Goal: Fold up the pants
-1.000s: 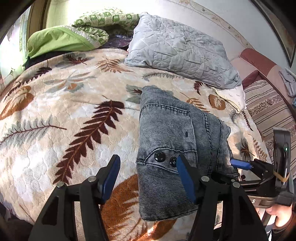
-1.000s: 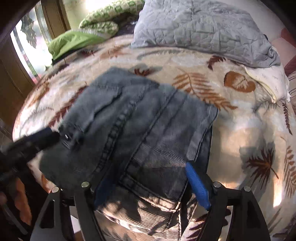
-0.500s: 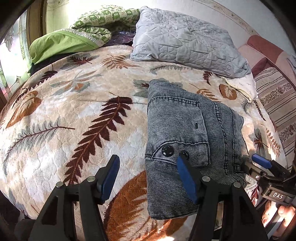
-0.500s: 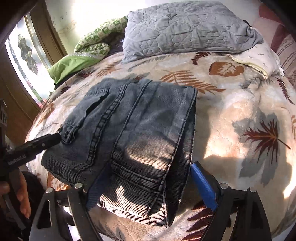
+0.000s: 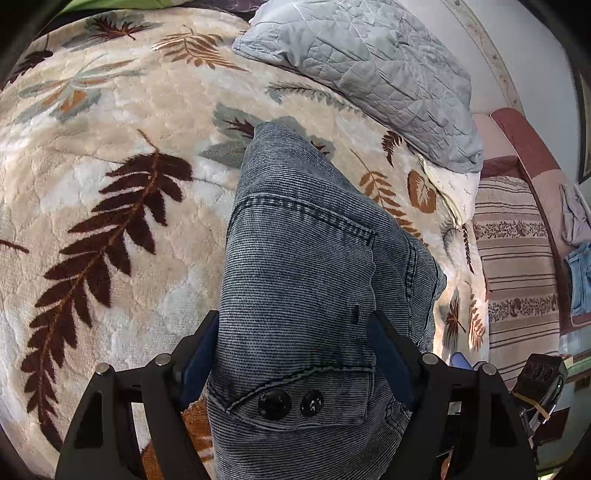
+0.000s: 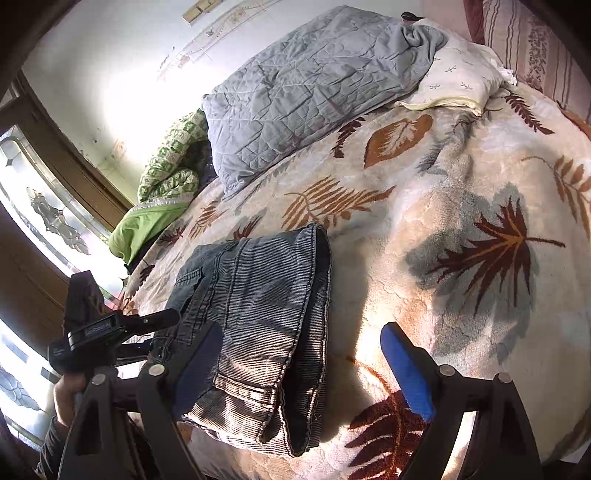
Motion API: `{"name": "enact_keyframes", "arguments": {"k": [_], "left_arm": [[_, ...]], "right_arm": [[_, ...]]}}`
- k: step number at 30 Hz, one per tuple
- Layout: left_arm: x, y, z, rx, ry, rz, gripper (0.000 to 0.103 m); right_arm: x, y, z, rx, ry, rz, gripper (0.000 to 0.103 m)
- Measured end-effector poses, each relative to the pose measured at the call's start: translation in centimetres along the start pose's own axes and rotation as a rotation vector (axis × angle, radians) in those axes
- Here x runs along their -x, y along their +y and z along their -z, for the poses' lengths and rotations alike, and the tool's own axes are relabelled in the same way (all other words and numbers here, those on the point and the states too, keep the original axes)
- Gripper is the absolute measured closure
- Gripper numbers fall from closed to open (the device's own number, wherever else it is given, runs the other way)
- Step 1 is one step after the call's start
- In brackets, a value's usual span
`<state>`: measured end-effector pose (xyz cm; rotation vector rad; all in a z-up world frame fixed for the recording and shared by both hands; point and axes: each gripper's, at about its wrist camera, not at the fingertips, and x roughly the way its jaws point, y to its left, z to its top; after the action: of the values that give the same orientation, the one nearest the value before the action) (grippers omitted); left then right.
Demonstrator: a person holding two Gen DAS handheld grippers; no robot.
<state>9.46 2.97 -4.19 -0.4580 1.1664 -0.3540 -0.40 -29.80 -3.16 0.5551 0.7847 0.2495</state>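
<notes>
Left claw opening astride one folded pants — two buttons.

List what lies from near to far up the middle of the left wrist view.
left gripper with its jaws opening around the pants → folded pants → leaf-print blanket → grey quilted pillow → wall

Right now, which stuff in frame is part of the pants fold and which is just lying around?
Part of the job:
- folded pants, on the leaf-print blanket
- left gripper, jaws opening, pants between them
- right gripper, jaws apart, not gripping

Just lying about:
- grey quilted pillow
- cream pillow
- green bedding
- striped cushion
</notes>
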Motion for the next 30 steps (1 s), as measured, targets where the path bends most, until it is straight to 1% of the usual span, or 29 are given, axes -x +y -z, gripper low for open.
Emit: {"name": "enact_keyframes", "arguments": {"k": [1, 3, 4, 5, 6, 9, 10, 11, 12, 14, 15, 16, 17, 18, 19, 20, 22, 24, 27, 30], "left_arm": [[0.0, -0.1, -0.1, -0.008, -0.001, -0.008, 0.042], [0.0, -0.5, 0.1, -0.063, -0.005, -0.096, 0.065], [0.1, -0.7, 0.3, -0.089, -0.015, -0.113, 0.073], [0.4, -0.9, 0.5, -0.117, -0.031, -0.134, 0.076], [0.6, -1.6, 0.9, -0.167, -0.052, -0.177, 0.080], [0.5, -4.1, 2.6, -0.333, -0.142, -0.335, 0.082], [0.1, -4.6, 3.2, -0.380, -0.153, -0.386, 0.082], [0.0, -5.1, 3.7, -0.420, -0.164, -0.425, 0.081], [0.0, -5.5, 4.0, -0.442, -0.176, -0.448, 0.079], [0.9, -5.2, 4.0, -0.425, -0.194, -0.445, 0.071], [1.5, -5.0, 4.0, -0.407, -0.205, -0.429, 0.059], [2.2, -4.7, 4.0, -0.392, -0.225, -0.412, 0.044], [3.1, -4.4, 4.1, -0.377, -0.251, -0.397, 0.037], [3.8, -4.2, 4.0, -0.364, -0.273, -0.382, 0.027], [4.5, -3.9, 4.1, -0.352, -0.294, -0.367, 0.023], [4.9, -3.7, 3.9, -0.340, -0.304, -0.351, 0.023], [5.5, -3.0, 3.5, -0.312, -0.289, -0.310, 0.023], [5.3, -2.2, 2.9, -0.279, -0.268, -0.286, 0.023], [4.9, -1.3, 2.4, -0.244, -0.256, -0.265, 0.023], [4.0, -0.6, 1.9, -0.208, -0.220, -0.213, 0.023]], "right_arm": [[-0.1, -0.1, 0.0, -0.001, 0.009, -0.012, 0.014], [-0.5, 0.1, 0.1, 0.009, 0.030, -0.023, 0.014], [-0.8, 0.3, 0.2, 0.016, 0.043, -0.024, 0.014], [-1.2, 0.4, 0.3, 0.021, 0.061, -0.020, 0.014], [-1.6, 0.4, 0.4, 0.021, 0.078, -0.014, 0.014], [-2.1, 0.0, 0.6, 0.005, 0.098, -0.001, 0.014], [-2.1, -0.1, 0.6, 0.000, 0.094, 0.005, 0.014], [-2.0, -0.3, 0.7, -0.003, 0.090, 0.012, 0.014], [-2.0, -0.5, 0.7, -0.008, 0.090, 0.019, 0.014], [-2.1, -0.7, 0.7, -0.017, 0.089, 0.032, 0.014], [-2.1, -0.8, 0.8, -0.018, 0.087, 0.038, 0.014], [-2.1, -0.8, 0.8, -0.017, 0.084, 0.044, 0.014], [-2.1, -0.7, 0.8, -0.016, 0.079, 0.049, 0.014], [-2.1, -0.7, 0.8, -0.017, 0.076, 0.049, 0.014], [-2.1, -0.7, 0.7, -0.018, 0.077, 0.045, 0.014], [-2.2, -0.7, 0.7, -0.022, 0.085, 0.042, 0.014], [-2.1, -0.9, 0.4, -0.050, 0.102, 0.022, 0.014], [-2.3, -1.4, -0.2, -0.098, 0.129, -0.028, 0.014], [-3.2, -2.0, -1.3, -0.133, 0.198, -0.082, 0.014], [-4.6, -2.7, -2.5, -0.152, 0.261, -0.116, 0.014]]}}
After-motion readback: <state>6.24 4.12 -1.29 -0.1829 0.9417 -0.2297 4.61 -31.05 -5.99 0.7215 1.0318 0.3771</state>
